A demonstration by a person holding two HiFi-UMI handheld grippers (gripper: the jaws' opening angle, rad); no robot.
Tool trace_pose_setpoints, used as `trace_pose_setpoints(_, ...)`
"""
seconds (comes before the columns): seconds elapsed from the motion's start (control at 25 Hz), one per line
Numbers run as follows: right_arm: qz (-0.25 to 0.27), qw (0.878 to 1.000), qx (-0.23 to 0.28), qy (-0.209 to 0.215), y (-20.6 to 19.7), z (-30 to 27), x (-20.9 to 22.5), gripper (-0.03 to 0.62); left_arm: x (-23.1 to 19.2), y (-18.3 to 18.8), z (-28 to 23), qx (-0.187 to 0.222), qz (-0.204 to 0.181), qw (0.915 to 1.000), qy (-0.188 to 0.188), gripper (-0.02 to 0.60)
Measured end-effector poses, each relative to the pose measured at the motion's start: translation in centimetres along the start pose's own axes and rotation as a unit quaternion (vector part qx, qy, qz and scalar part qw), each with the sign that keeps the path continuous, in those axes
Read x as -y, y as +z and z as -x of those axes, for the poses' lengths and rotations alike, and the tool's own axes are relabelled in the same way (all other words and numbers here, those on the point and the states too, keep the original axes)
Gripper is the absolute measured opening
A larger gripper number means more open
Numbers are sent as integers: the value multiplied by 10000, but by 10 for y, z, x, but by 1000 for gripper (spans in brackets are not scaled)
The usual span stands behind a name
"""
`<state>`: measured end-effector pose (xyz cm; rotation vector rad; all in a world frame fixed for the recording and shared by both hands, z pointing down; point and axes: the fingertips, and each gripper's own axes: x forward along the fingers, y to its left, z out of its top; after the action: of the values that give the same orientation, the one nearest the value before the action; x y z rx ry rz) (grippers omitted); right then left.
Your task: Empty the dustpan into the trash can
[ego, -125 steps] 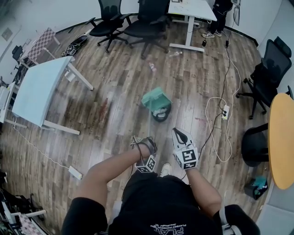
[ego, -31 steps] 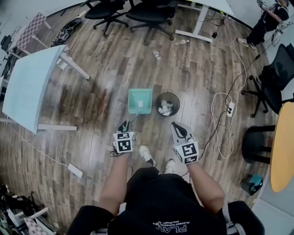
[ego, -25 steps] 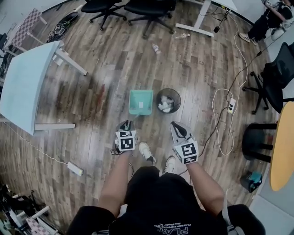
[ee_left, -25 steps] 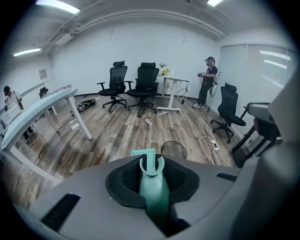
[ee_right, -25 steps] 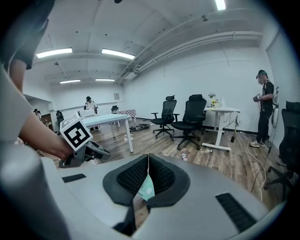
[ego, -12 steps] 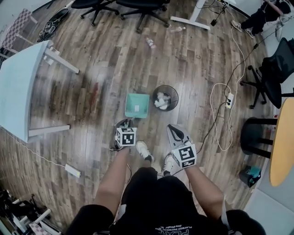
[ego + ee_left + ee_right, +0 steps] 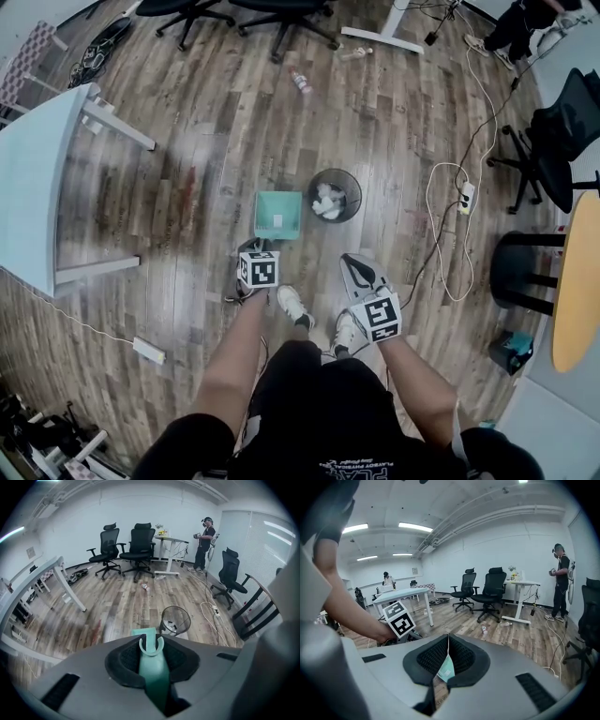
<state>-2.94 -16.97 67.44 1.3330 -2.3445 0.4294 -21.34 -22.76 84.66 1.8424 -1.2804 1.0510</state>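
Observation:
A teal dustpan (image 7: 278, 214) lies flat and low over the wood floor, just left of the black mesh trash can (image 7: 334, 195), which has white crumpled paper in it. My left gripper (image 7: 253, 255) is shut on the dustpan's handle (image 7: 153, 667); the handle's forked end sticks out past the pads, and the pan and the trash can (image 7: 175, 619) show beyond it. My right gripper (image 7: 359, 274) hangs to the right, level with the person's shoes. Its pads (image 7: 448, 638) meet at the tips, and a teal patch shows through the gap behind them. It holds nothing that I can see.
A light table (image 7: 37, 178) stands at the left. Office chairs (image 7: 281, 9) and a bottle (image 7: 301, 82) are at the far side. A white cable with a power strip (image 7: 462, 197) lies to the right, near a black stool (image 7: 525, 272). Another person (image 7: 204, 543) stands far off.
Five seconds ago the dustpan was tipped over the can. Over the last second my left gripper has sunk with it, and the pan now lies flat beside the can. The right gripper has barely moved.

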Motion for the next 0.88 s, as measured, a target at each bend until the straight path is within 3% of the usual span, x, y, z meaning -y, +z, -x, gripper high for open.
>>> trace_pose_setpoints(0.2, -119, 9999, 9, -79, 0, -3, 0, 25, -1, -1, -3, 37, -116, 9999, 105, 80)
trace_pose_setpoints(0.48, -170, 9997, 56, -147, -2, -3, 4, 25, 3, 29, 8, 693, -373, 9967, 174, 132)
trace_pose_setpoints(0.88, -89, 9992, 387, -68, 15, 15, 1, 25, 15, 56, 83, 1468, -445, 9867, 542, 133)
